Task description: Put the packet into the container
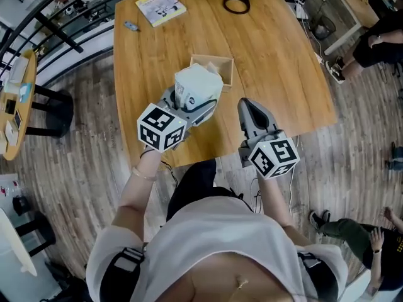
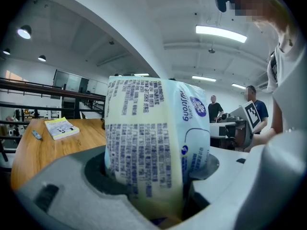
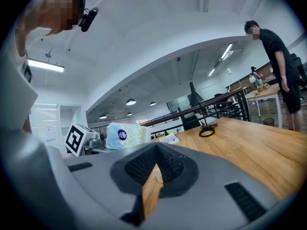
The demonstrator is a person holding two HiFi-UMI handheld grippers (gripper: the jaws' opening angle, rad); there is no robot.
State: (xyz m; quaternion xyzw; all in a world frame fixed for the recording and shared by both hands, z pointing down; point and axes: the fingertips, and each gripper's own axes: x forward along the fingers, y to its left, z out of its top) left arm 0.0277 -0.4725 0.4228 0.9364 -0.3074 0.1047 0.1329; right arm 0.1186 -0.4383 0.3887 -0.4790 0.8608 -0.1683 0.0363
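1. Two grippers in play. The left gripper [image 1: 196,106] is clamped on the soft white plastic packet with blue print [image 1: 198,87], pads pressing its two broad sides. The right gripper [image 1: 247,107] has its jaws closed together w/ nothing btw them, and sits off to the right over the light wooden table [image 1: 277,55].
2. Step in hand, by my read, is the carry. The packet is up off the table at the near-left corner of the small open square wooden container [image 1: 221,61]. In the head view it overlaps that corner but isn't inside yet.
3. Next move prob. needs the packet brought fully above the opening, lowered in, then the jaws let go. The container looks only a bit wider than the packet, so centring matters. The right gripper could steady the container if it shifts.
4. Orientation: in the left gripper view the packet [image 2: 153,147] stands upright btw the jaws.
   - Long axis is approx vertical, w/ the lower end down in the jaw throat and the top end free.
   - Print lines run up-down along that axis.
   - The round blue logo side faces the right gripper, where it shows in the right gripper view [image 3: 125,134].
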